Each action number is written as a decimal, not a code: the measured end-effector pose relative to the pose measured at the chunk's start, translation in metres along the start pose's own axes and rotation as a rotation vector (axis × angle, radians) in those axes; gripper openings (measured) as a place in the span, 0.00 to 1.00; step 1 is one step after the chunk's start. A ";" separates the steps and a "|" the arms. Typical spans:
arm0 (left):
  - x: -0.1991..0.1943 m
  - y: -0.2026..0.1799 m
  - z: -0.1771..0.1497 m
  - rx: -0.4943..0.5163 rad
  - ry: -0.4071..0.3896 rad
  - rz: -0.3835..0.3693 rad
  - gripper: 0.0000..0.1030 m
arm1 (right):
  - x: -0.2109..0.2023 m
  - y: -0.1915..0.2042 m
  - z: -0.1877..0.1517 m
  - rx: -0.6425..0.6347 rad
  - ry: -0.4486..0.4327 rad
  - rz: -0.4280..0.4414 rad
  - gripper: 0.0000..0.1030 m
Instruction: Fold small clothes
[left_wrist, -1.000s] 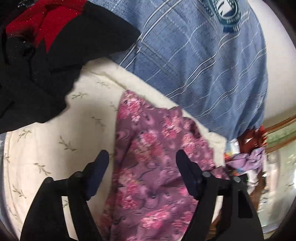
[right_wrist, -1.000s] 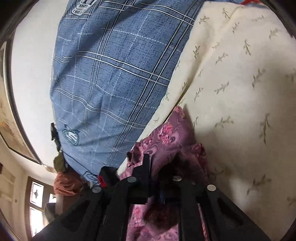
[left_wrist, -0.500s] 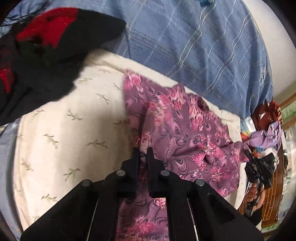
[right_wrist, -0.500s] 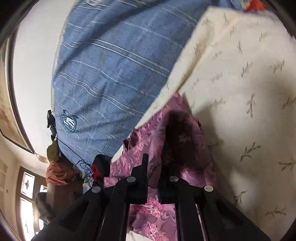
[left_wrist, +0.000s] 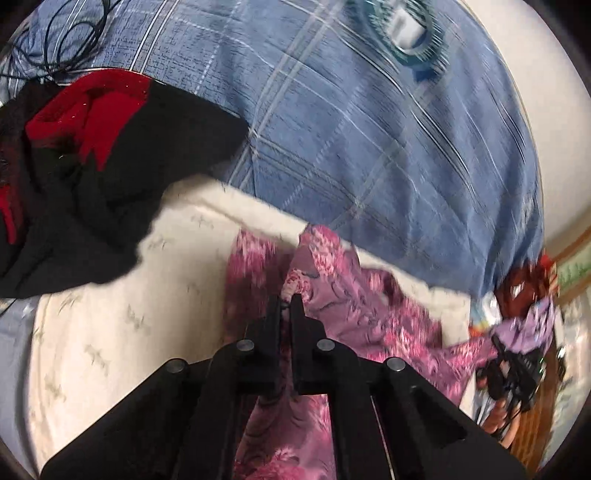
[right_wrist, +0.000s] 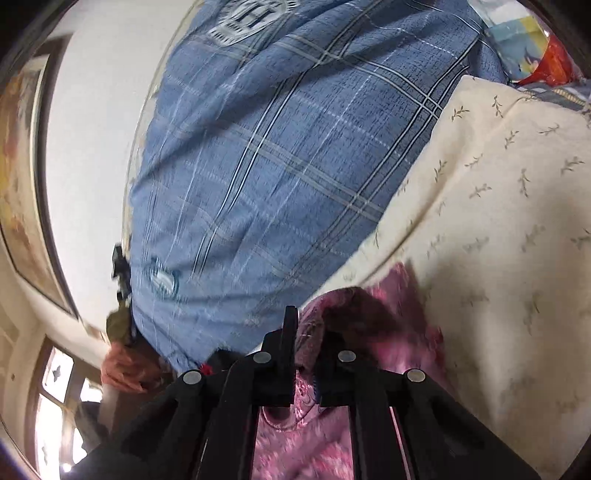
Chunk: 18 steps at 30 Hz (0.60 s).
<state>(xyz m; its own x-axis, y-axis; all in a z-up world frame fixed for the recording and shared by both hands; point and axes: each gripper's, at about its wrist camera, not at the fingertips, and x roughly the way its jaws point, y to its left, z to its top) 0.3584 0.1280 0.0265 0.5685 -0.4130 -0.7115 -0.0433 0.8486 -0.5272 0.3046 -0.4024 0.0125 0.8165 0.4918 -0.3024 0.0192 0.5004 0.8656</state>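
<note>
Left gripper (left_wrist: 285, 306): clamped tight on purple floral-print cloth garment (left_wrist: 369, 314).
Right gripper (right_wrist: 306, 325): pinching same garment's edge.
Garment: draped over cream leaf-patterned bedsheet (left_wrist: 110, 332), beside blue plaid blanket (left_wrist: 369, 129).

Left gripper (left_wrist: 285, 301) and right gripper (right_wrist: 308, 325), both clamped tight.

**You are working in a home bedroom**

Past your jaws lies a bed: a cream sheet (right_wrist: 498, 229) with a leaf-sprig print, and beyond it a blue plaid bedcover (left_wrist: 369, 129). Left of your left jaws sits a black and red pile of clothes (left_wrist: 92, 166). Left of your right jaws hangs a framed picture (right_wrist: 22, 192), with a wooden-framed window (right_wrist: 55, 406) below.
</note>
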 end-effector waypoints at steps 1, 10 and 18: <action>0.007 0.004 0.008 -0.030 -0.013 -0.001 0.02 | 0.005 -0.001 0.004 0.009 -0.010 0.002 0.06; 0.067 0.047 0.022 -0.145 0.101 0.038 0.03 | 0.042 -0.038 0.021 0.089 0.025 -0.135 0.13; 0.064 0.060 0.008 -0.185 0.151 0.008 0.32 | 0.012 -0.051 -0.011 -0.031 0.074 -0.298 0.30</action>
<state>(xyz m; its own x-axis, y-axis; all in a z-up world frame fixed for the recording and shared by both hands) 0.3983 0.1548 -0.0468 0.4384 -0.4630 -0.7703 -0.2049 0.7830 -0.5873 0.3072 -0.4144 -0.0400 0.7335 0.3694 -0.5705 0.2333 0.6515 0.7218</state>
